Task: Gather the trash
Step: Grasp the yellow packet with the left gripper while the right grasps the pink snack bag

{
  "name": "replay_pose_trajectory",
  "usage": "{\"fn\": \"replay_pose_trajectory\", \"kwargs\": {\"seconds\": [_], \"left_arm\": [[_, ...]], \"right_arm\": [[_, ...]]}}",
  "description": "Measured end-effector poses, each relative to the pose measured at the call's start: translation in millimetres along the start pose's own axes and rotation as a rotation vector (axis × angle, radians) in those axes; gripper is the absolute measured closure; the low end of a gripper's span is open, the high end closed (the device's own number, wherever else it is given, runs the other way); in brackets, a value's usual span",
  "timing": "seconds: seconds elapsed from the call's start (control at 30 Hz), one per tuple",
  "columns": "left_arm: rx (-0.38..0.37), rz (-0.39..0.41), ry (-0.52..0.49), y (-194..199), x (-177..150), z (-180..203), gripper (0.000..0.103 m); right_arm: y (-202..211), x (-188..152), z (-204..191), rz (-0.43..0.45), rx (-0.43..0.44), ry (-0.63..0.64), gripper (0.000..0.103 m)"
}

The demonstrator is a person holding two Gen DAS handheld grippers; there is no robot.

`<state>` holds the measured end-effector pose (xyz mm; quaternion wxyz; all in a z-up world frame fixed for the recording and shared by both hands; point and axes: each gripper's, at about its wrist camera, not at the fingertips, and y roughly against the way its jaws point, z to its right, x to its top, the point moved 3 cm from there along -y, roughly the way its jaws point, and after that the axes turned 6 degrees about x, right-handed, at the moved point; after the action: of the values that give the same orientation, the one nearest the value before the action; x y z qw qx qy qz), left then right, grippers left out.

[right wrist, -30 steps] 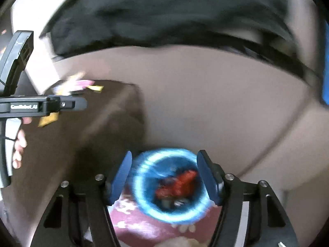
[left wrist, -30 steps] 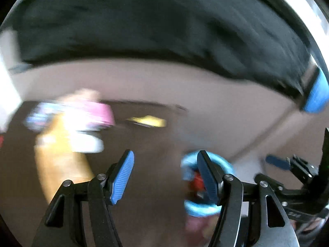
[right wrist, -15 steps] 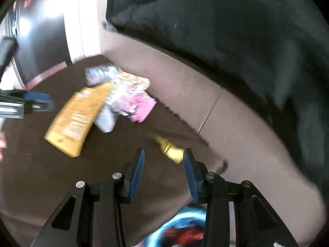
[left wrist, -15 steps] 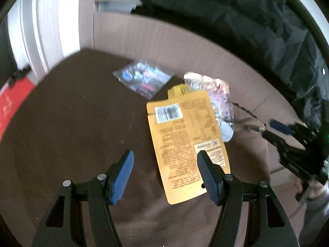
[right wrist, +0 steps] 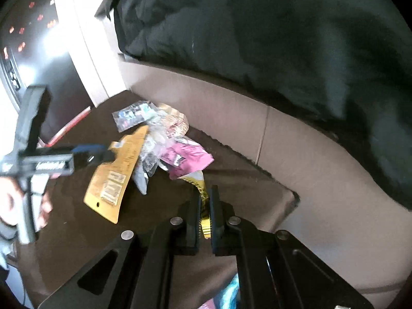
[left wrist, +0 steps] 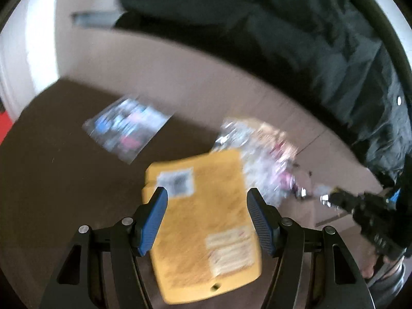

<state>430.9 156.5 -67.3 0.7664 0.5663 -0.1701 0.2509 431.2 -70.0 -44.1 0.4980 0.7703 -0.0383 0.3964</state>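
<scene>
**Trash pickup: R closed on yellow wrapper, L over orange pouch**

L to R across the dark tabletop [right wrist: 77, 231]: clear printed bag [left wrist: 126, 131] lies flat, far left, apart from the rest. Next, orange pouch [left wrist: 203, 234], flat, label side up, hang-hole at near end. Left hand-held gripper [left wrist: 206, 221] hovers over it w/ jaws wide, nothing held; can't tell if tips touch the pouch. Then crumpled clear/silver wrappers [right wrist: 157, 139] and pink wrapper [right wrist: 188, 157], piled touching each other and the pouch's edge. Far right: yellow wrapper [right wrist: 204, 221], pinched in right hand-held gripper [right wrist: 205, 206], whose jaws have just been closing on it and stand almost together.

Handling (judgement): all light, thin, crinkly film. Slippery, prob. slides rather than lifts. Pouch stiffer; best taken by an edge or corner, not flat face. Yellow strip is narrow, grip looks near its end.

Hard to read: left view motion-blurred, print illegible. Pile overlaps, item count unclear. Bin barely seen, only a blue sliver [right wrist: 229, 293] at bottom edge of right view.
</scene>
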Motion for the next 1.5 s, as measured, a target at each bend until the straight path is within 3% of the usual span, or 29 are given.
{"fn": "replay_pose_trajectory", "kwargs": {"seconds": [0.17,0.27,0.4,0.57,0.67,0.8,1.03,1.13,1.27,1.4,1.5], "left_arm": [[-0.022,-0.02,-0.119,-5,5,37,0.039],[0.024,-0.003,-0.194,-9,8,55,0.039],[0.002,-0.019,-0.167,-25,26,52,0.039],[-0.157,-0.118,-0.07,-41,43,29,0.039],[-0.211,-0.116,-0.029,-29,36,20,0.039],[-0.082,-0.092,-0.081,-6,6,24,0.039],[0.231,0.071,-0.233,27,-58,56,0.039],[0.338,0.102,-0.33,27,-79,70,0.039],[0.337,0.116,-0.361,34,-111,89,0.039],[0.499,0.132,-0.433,20,-112,90,0.039],[0.495,0.113,-0.391,15,-108,71,0.05]], "right_arm": [[25,-6,7,0.051,-0.04,-0.035,0.098],[30,-11,9,0.045,-0.058,-0.053,0.098],[40,-17,14,0.055,-0.078,-0.063,0.098],[66,-32,28,0.075,-0.097,-0.078,0.098],[76,-37,36,0.087,-0.11,-0.088,0.098],[83,-38,42,0.097,-0.111,-0.104,0.098],[80,-45,35,0.097,-0.104,-0.118,0.098],[78,-45,31,0.098,-0.098,-0.129,0.098],[81,-44,25,0.113,-0.075,-0.15,0.098],[84,-43,20,0.122,-0.08,-0.141,0.098],[88,-45,21,0.134,-0.069,-0.166,0.098]]}}
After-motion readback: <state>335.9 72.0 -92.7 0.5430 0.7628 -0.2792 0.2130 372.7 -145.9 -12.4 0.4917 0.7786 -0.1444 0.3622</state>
